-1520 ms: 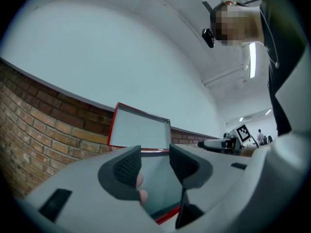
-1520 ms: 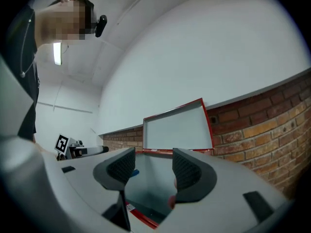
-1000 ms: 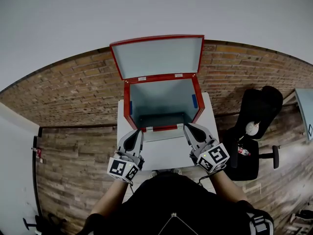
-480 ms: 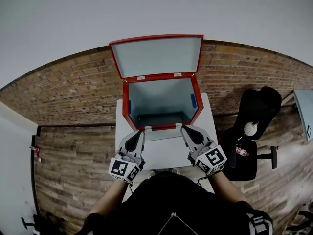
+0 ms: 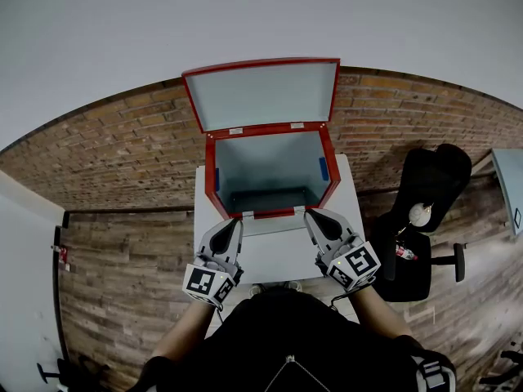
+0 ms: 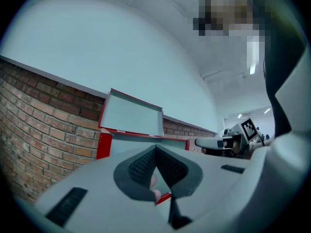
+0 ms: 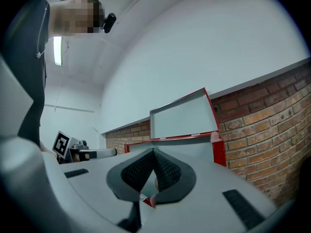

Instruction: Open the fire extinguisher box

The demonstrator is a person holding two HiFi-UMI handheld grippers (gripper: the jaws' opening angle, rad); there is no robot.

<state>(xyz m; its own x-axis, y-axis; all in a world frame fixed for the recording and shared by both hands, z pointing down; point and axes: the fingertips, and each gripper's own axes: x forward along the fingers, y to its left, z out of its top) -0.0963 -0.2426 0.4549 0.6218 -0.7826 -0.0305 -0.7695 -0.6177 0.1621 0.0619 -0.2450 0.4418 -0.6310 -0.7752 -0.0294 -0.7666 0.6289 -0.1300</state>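
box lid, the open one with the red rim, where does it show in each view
Head view: lid at top centre, standing open.
Left gripper view: lid left of centre, at mid-height.
Right gripper view: lid right of centre, at mid-height.
Shared landmark: the brick wall behind it.

The box (image 5: 211,175) is red-edged and pale grey-blue inside, as is its lid (image 5: 263,95). The table (image 5: 274,257) is white, the wall (image 5: 122,149) reddish-brown brick, the floor (image 5: 122,288) brown planks. The left gripper (image 5: 237,220) and right gripper (image 5: 309,214) are grey with black-and-white square markers.
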